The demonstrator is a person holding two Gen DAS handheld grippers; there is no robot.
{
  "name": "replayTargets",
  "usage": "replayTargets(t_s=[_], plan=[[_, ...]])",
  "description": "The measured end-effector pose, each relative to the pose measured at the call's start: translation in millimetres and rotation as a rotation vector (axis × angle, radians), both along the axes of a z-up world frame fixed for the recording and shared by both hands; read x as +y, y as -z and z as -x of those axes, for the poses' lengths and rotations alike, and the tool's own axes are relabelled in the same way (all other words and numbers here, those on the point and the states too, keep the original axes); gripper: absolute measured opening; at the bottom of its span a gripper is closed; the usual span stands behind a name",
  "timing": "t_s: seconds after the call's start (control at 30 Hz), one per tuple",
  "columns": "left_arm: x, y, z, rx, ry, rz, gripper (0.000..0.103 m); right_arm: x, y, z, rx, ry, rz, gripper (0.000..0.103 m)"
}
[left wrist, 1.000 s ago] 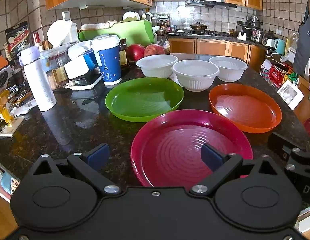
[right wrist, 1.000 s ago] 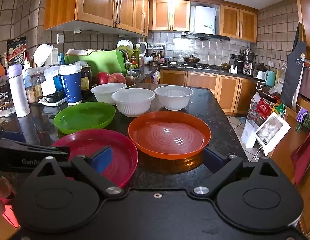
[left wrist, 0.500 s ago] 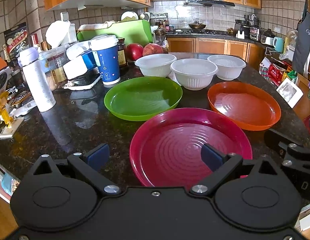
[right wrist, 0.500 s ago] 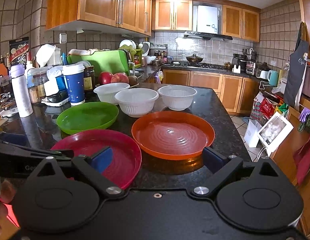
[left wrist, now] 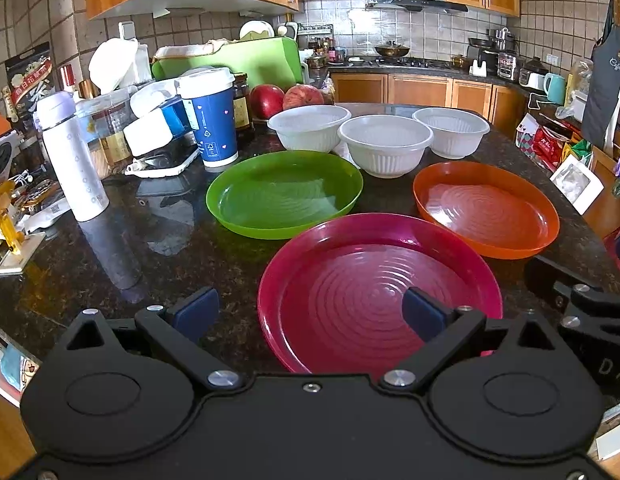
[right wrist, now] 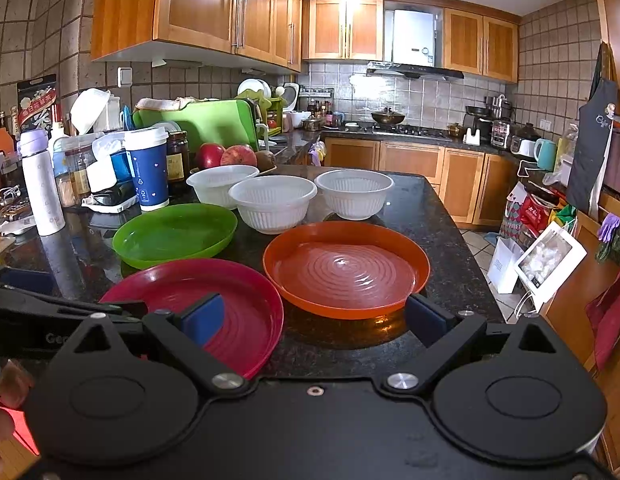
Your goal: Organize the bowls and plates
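Note:
Three plates lie on the dark granite counter [left wrist: 170, 248]: a red plate [left wrist: 362, 280] nearest, a green plate [left wrist: 282, 194] behind it on the left, an orange plate [left wrist: 486, 208] on the right. Three white bowls stand in a row behind them: left [left wrist: 308, 126], middle [left wrist: 386, 144], right [left wrist: 452, 130]. My left gripper [left wrist: 310, 314] is open and empty, over the red plate's near left rim. My right gripper [right wrist: 314, 316] is open and empty, between the red plate [right wrist: 238, 312] and orange plate [right wrist: 346, 268], just in front of them.
The counter's left side is crowded: a white bottle [left wrist: 72, 160], a blue paper cup [left wrist: 210, 120], jars, two apples [left wrist: 286, 98] and a green cutting board [left wrist: 238, 62]. The counter's right edge [right wrist: 466, 264] drops to the floor with bags beside it.
Both grippers have risen and eased back slightly, so the plates and bowls sit a little lower in view. Nothing on the counter has moved.

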State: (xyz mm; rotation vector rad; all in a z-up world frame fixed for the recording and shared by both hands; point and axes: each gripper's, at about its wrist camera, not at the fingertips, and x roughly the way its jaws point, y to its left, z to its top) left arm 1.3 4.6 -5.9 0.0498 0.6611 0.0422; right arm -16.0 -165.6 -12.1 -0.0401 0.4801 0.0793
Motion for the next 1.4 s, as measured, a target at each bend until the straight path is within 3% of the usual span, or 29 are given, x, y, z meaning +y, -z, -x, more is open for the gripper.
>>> replayTargets(t_s=[1.4], plan=[[1.5, -1.8, -0.3, -0.004, -0.001, 0.001, 0.098, 0.1, -0.3, 1.1, -0.005, -0.008, -0.013, 0.101]])
